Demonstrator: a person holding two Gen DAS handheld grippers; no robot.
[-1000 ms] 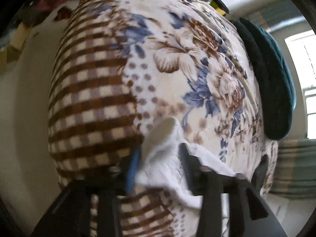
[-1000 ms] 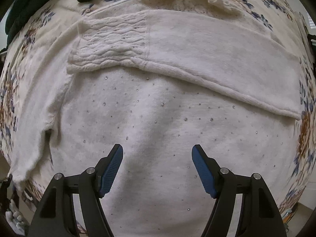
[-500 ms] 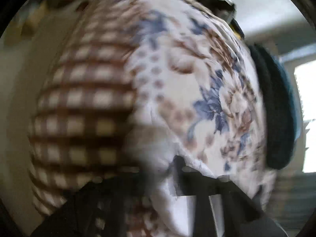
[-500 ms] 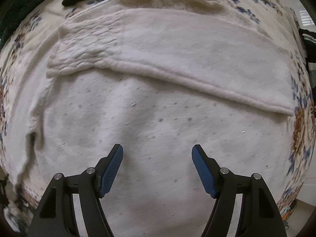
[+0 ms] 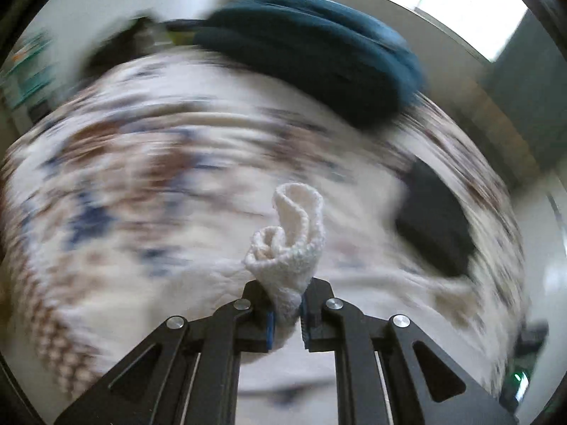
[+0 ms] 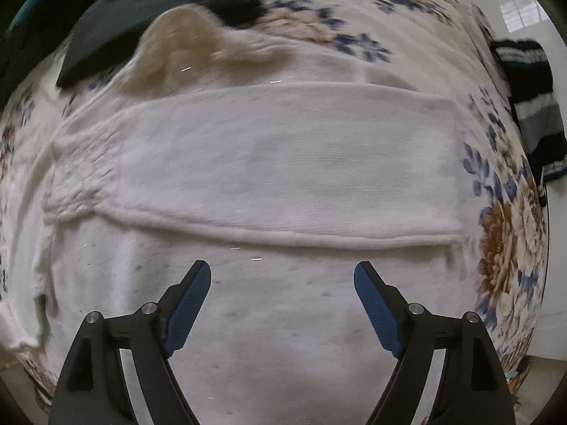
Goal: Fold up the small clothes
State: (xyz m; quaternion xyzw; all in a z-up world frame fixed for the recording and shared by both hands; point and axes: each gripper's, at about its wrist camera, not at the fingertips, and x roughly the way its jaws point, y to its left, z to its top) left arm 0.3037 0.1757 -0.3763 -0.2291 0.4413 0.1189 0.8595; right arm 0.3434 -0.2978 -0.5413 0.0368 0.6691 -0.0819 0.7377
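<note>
While your left gripper (image 5: pixel 286 304) pinches a bunched cuff of the white sweater (image 6: pixel 283 184), lifted above the floral bedspread (image 5: pixel 117 191), your right gripper (image 6: pixel 282 276) hangs over the sweater's body, jaws wide and just opened further, holding nothing. One sleeve (image 6: pixel 276 163) lies folded crosswise, left to right.

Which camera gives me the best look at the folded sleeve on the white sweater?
The right wrist view: the folded sleeve lies flat across the white sweater, fully visible beyond the open right gripper. The left wrist view is blurred and shows only a knit bunch pinched in the left gripper.
</note>
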